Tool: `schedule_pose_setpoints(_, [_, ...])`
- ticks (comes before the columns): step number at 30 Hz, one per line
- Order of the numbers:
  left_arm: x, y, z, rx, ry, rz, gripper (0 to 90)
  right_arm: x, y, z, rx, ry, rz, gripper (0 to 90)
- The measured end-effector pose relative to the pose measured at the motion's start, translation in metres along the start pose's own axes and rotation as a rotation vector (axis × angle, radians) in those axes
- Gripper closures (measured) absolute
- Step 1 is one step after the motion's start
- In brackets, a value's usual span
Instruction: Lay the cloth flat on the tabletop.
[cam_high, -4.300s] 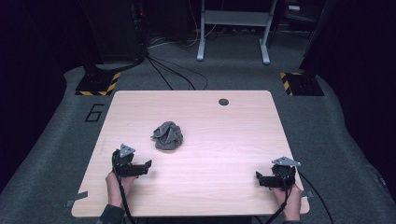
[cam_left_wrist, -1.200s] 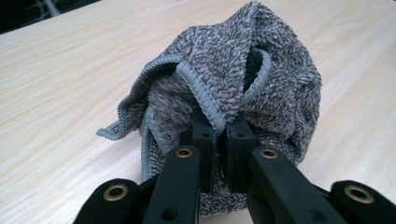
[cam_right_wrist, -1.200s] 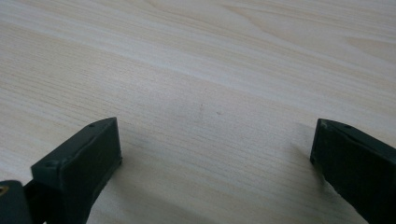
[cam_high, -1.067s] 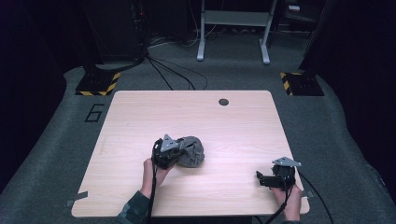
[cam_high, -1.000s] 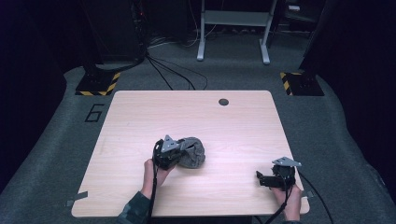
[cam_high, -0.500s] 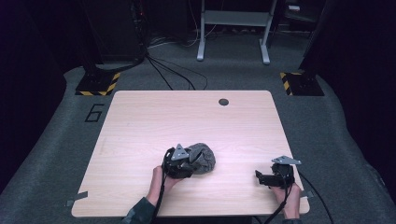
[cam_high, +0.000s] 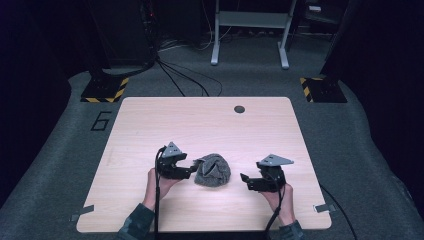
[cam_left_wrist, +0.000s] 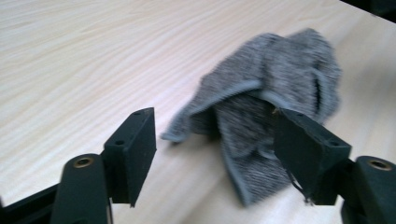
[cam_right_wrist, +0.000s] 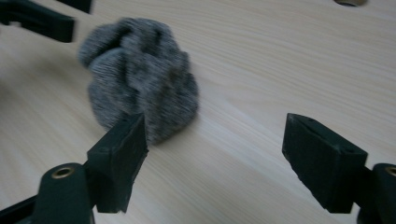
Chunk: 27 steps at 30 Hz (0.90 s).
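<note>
Two forearms enter from the near edge of the tabletop (cam_high: 150, 125). Left tongs (cam_high: 192, 169) stand open, jaws just been opening, tips just beside the grey cloth (cam_high: 212, 170); in the left gripper view the crumpled cloth (cam_left_wrist: 271, 107) lies ahead between the jaws, with no pad pressing on it. Right tongs (cam_high: 245, 180) open, jaws just been closing, near the cloth's other side, not touching. Cloth sits bunched, near-centre. Farther off, a dark round hole (cam_high: 239, 108) near the far edge.
</note>
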<state>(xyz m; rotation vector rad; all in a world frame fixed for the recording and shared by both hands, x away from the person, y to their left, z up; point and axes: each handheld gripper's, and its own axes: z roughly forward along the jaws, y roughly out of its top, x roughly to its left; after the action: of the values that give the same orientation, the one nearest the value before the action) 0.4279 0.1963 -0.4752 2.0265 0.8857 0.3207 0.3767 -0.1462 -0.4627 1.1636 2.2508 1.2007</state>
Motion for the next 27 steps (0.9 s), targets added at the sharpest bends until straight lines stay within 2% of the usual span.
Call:
schedule_pose_setpoints(2, [0.008, 0.003, 0.008, 0.018, -0.022, -0.003, 32.4, 0.019, 0.01, 0.008, 0.0, 0.035, -0.04, 27.5])
schedule_pose_setpoints(3, [0.008, 0.003, 0.008, 0.018, -0.022, -0.003, 32.9, 0.019, 0.01, 0.008, 0.0, 0.035, -0.04, 27.5])
schedule_pose_setpoints(5, [0.009, 0.005, 0.013, 0.037, -0.03, 0.004, 32.9, 0.032, 0.016, 0.013, -0.004, 0.071, -0.052, 32.7])
schedule_pose_setpoints(6, [0.007, 0.006, 0.016, 0.047, -0.038, 0.017, 33.6, 0.043, 0.019, 0.018, 0.012, 0.086, -0.075, 35.2])
schedule_pose_setpoints(7, [0.006, 0.006, 0.019, 0.062, -0.038, 0.032, 33.6, 0.043, 0.019, 0.018, 0.012, 0.086, -0.075, 35.2])
schedule_pose_setpoints(8, [0.004, 0.007, 0.022, 0.072, -0.034, 0.045, 34.2, 0.054, 0.021, 0.023, 0.01, 0.079, -0.099, 40.7])
schedule_pose_setpoints(11, [0.002, 0.007, 0.029, 0.111, -0.029, 0.069, 33.1, 0.062, 0.022, 0.028, 0.016, 0.084, -0.119, 44.2])
schedule_pose_setpoints(12, [0.002, 0.007, 0.032, 0.108, -0.042, 0.057, 33.6, 0.064, 0.023, 0.031, 0.024, 0.077, -0.148, 46.0])
schedule_pose_setpoints(13, [0.003, 0.007, 0.033, 0.113, -0.038, 0.06, 34.1, 0.068, 0.023, 0.034, 0.027, 0.067, -0.165, 47.1])
schedule_pose_setpoints(14, [0.003, 0.007, 0.035, 0.118, -0.039, 0.064, 34.6, 0.07, 0.023, 0.037, 0.027, 0.062, -0.16, 48.7])
schedule_pose_setpoints(15, [0.003, 0.006, 0.037, 0.116, -0.046, 0.06, 36.1, 0.071, 0.024, 0.04, 0.035, 0.07, -0.175, 48.9])
schedule_pose_setpoints(16, [0.004, 0.006, 0.038, 0.121, -0.052, 0.06, 41.8, 0.073, 0.024, 0.044, 0.044, 0.058, -0.182, 51.8])
schedule_pose_setpoints(17, [0.004, 0.006, 0.039, 0.116, -0.048, 0.058, 41.8, 0.073, 0.024, 0.044, 0.044, 0.058, -0.182, 51.8])
schedule_pose_setpoints(18, [0.004, 0.005, 0.042, 0.122, -0.057, 0.05, 52.6, 0.074, 0.024, 0.049, 0.054, 0.048, -0.194, 54.0])
schedule_pose_setpoints(19, [0.004, 0.005, 0.042, 0.122, -0.057, 0.05, 57.9, 0.074, 0.024, 0.049, 0.054, 0.048, -0.194, 54.0])
schedule_pose_setpoints(20, [0.003, 0.005, 0.045, 0.121, -0.065, 0.047, 62.4, 0.075, 0.023, 0.054, 0.069, 0.029, -0.205, 56.9])
schedule_pose_setpoints(22, [0.002, 0.005, 0.046, 0.117, -0.067, 0.046, 65.7, 0.075, 0.022, 0.057, 0.075, 0.016, -0.212, 58.8])
schedule_pose_setpoints(23, [0.001, 0.005, 0.047, 0.113, -0.069, 0.045, 74.8, 0.074, 0.022, 0.062, 0.08, 0.008, -0.218, 65.1])
schedule_pose_setpoints(25, [0.0, 0.005, 0.048, 0.098, -0.073, 0.041, 82.5, 0.074, 0.021, 0.062, 0.096, 0.0, -0.228, 67.9])
schedule_pose_setpoints(26, [-0.001, 0.005, 0.048, 0.097, -0.075, 0.036, 82.5, 0.073, 0.02, 0.064, 0.088, -0.012, -0.243, 70.8])
schedule_pose_setpoints(27, [-0.002, 0.005, 0.048, 0.09, -0.071, 0.032, 85.8, 0.074, 0.019, 0.065, 0.1, -0.022, -0.218, 73.8])
